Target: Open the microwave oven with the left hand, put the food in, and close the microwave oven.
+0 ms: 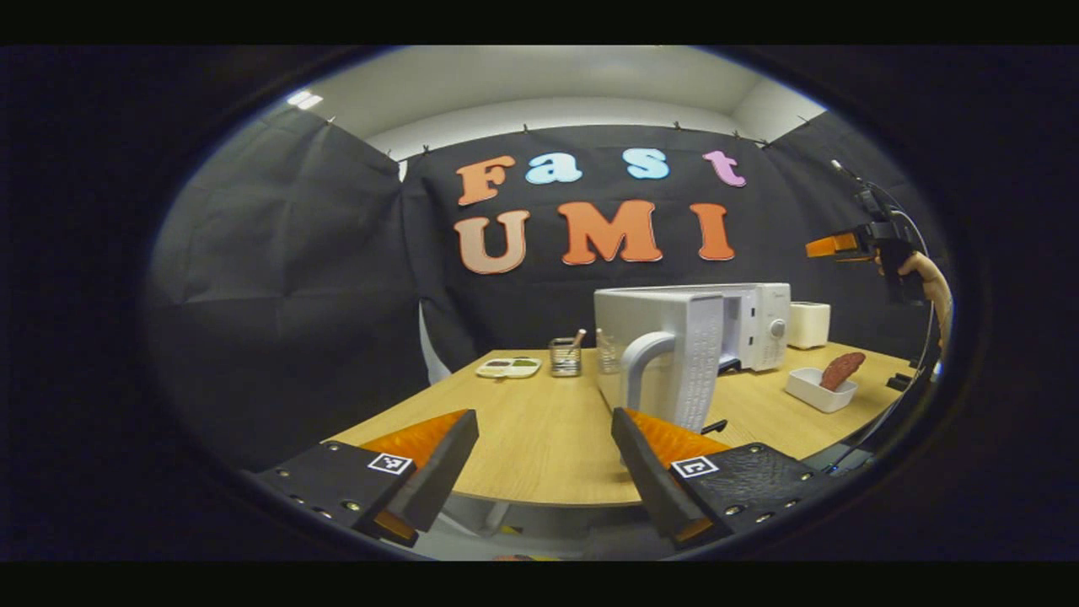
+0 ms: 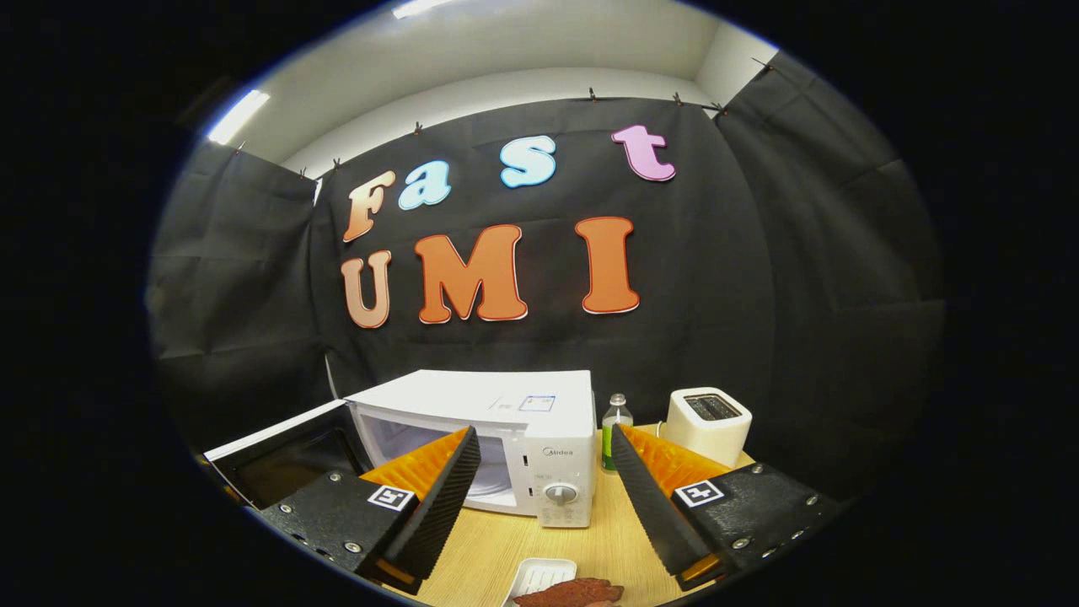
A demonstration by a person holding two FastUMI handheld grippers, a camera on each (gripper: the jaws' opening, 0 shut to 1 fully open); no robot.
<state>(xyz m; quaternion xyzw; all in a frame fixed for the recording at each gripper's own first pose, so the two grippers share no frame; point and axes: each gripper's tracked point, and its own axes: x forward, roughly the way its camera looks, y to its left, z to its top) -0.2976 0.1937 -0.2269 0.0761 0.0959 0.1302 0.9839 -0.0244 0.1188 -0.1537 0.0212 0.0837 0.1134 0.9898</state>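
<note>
- Microwave door is swung wide open, its handle facing the left gripper. So opening looks done, I'd say; food not in yet.
- Food, a brownish slab, sits propped in a small white dish on the table, just right of the microwave, in front of the toaster. In the right gripper view the dish is low, just below the right gripper.
- Risks, imo: open door sticks out toward the table edge, so a wide swing w/ either hand could clip it or knock it half shut before loading.
- Slab leans over the dish rim; a pinch on the dish wall alone might tip it out. Grip on the slab itself may slip, can't tell how firm it is.
- Cavity entry narrow vs. gripper + dish; could scrape the frame.
- Left gripper: fingers spread apart, holding nothing, touching nothing; hangs near the table's front edge, short of the door.
- Right gripper: raised well above the table in a hand; its fingers stand apart, nothing between them.
- Bottle between microwave & toaster; cup and tray far side, out of the way.
</note>
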